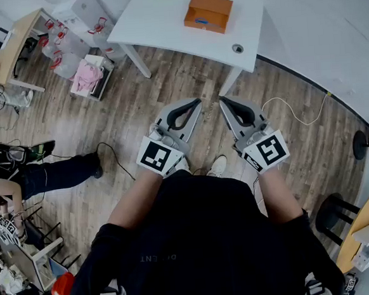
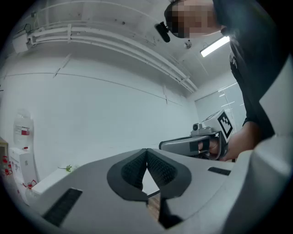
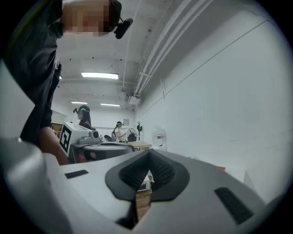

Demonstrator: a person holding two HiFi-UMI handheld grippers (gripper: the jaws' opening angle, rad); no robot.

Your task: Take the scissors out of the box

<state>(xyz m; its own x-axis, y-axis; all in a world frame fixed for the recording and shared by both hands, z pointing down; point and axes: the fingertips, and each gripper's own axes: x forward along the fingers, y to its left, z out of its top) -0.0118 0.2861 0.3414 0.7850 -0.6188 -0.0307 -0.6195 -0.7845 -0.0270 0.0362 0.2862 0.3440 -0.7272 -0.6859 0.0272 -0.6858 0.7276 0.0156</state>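
floor [image 1: 167,94]: wood-look planks, matte, fills the middle of the head view; you stand on it, well short of the table.
table [image 1: 155,18]: white, flat, smooth top on angled white legs, upper middle of frame; round grommet hole [image 1: 237,48] near its lower right corner.
box [image 1: 208,12]: orange, rectangular, looks like stiff card, lid on; sits on the table top at upper centre, blue label on the near side. Probably light, so it may slide when you work the lid; steady it with one tool.
left gripper [image 1: 197,101]: grey shell, black ribbed pads, jaws pressed together on nothing, held level, lower centre-left.
right gripper [image 1: 222,99]: same build, jaws pressed together, nothing between, just beside the left one.
scissors: not visible, presumably inside the shut box. Expect light, rigid, slick metal blades with sharp tips; take them at the handle loops or across the closed blades near the pivot.
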